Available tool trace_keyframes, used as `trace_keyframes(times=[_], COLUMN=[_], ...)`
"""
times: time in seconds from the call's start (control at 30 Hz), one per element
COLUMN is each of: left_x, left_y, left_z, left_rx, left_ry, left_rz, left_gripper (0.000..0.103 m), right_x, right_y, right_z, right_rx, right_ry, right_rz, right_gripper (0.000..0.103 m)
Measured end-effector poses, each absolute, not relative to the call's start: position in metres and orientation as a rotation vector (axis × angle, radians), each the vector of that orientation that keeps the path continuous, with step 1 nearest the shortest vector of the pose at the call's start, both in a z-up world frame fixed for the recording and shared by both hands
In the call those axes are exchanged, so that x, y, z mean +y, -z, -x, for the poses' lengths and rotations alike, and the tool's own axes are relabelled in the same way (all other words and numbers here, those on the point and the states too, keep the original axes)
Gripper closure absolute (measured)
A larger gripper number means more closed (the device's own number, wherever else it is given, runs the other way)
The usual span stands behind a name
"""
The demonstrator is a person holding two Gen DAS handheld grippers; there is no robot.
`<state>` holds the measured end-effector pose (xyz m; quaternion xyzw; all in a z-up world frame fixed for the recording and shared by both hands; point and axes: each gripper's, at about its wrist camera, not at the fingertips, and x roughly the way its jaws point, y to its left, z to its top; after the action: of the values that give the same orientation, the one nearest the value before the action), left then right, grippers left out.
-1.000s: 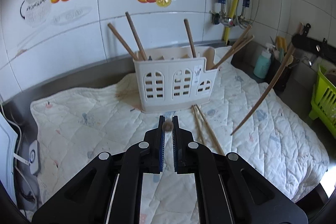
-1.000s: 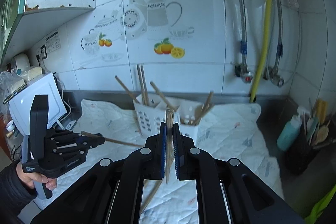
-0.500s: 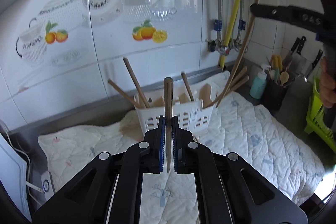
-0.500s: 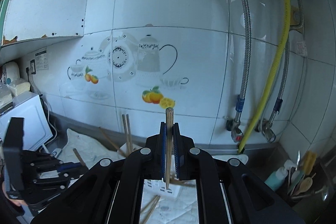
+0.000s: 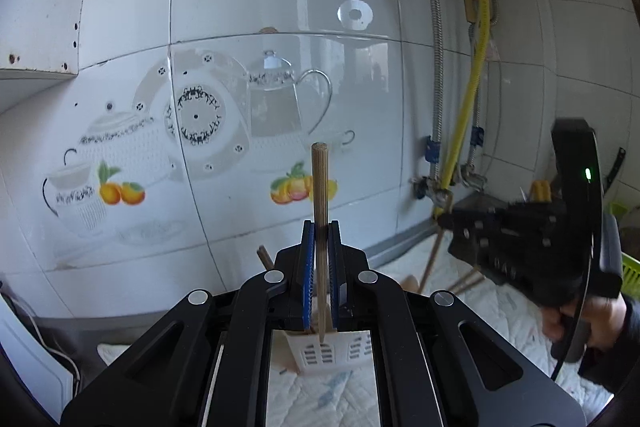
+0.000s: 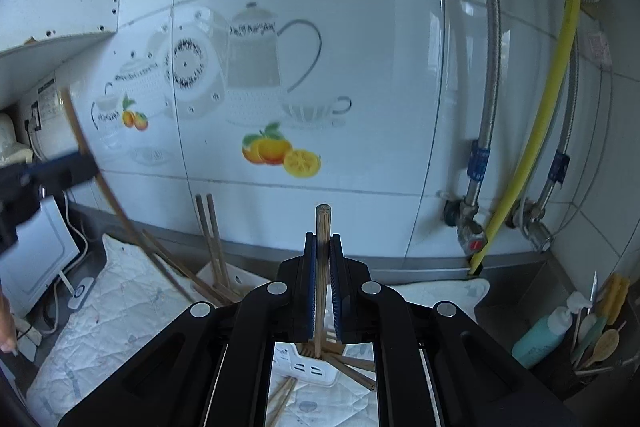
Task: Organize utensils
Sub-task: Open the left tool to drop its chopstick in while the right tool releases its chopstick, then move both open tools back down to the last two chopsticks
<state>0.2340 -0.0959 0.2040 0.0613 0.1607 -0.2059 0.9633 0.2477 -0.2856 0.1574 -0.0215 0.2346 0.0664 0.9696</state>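
Note:
My left gripper (image 5: 320,227) is shut on a wooden chopstick (image 5: 320,195) held upright; its lower tip hangs just above the white plastic utensil holder (image 5: 320,351), seen between my fingers. My right gripper (image 6: 323,239) is shut on another wooden chopstick (image 6: 322,227), also upright, with its tip over the same holder (image 6: 308,367). Several chopsticks (image 6: 212,231) stand in the holder, and loose ones (image 6: 284,397) lie on the quilted cloth in front of it. The right gripper body (image 5: 520,243) shows at the right of the left wrist view.
A white quilted cloth (image 6: 116,307) covers the counter below the tiled wall. A yellow hose (image 6: 540,115) and metal pipes run down the right. A teal bottle (image 6: 540,337) and a dark cup of spoons (image 6: 596,347) stand far right. A white appliance (image 6: 36,259) sits left.
Both grippers have risen and tilted up toward the wall, each still holding its chopstick. The holder has dropped to the bottom of both views. The right gripper has come closer to the left one.

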Motion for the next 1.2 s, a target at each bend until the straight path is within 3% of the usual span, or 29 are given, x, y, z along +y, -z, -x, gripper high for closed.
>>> trace_keyframes(times=[0.2, 0.33, 0.57, 0.73, 0.9, 1.2], left_x=[-0.104, -0.108, -0.102, -0.094, -0.08, -0.06], left_y=[-0.191, -0.175, -0.166, -0.171, -0.174, -0.159], left_z=[-0.264, -0.278, -0.276, -0.25, -0.216, -0.164], left_rx=[0.344, 0.389, 0.43, 0.419, 0.404, 0.422], left_ry=[0.398, 0.412, 0.413, 0.411, 0.406, 0.393], left_rz=[-0.103, -0.111, -0.087, -0.087, -0.088, -0.084], left_gripper=[0.098, 0.098, 0.095, 0.085, 0.066, 0.052], right_x=[-0.286, -0.29, -0.29, -0.286, -0.288, -0.296], right_y=[-0.14, -0.145, -0.162, -0.172, -0.187, -0.207], right_z=[-0.253, -0.246, -0.21, -0.175, -0.133, -0.065], right_rx=[0.515, 0.499, 0.459, 0.451, 0.43, 0.394], right_ry=[-0.133, -0.134, -0.152, -0.195, -0.23, -0.233], right_rz=[0.069, 0.06, 0.048, 0.024, -0.008, -0.021], right_gripper=[0.096, 0.083, 0.079, 0.076, 0.073, 0.069])
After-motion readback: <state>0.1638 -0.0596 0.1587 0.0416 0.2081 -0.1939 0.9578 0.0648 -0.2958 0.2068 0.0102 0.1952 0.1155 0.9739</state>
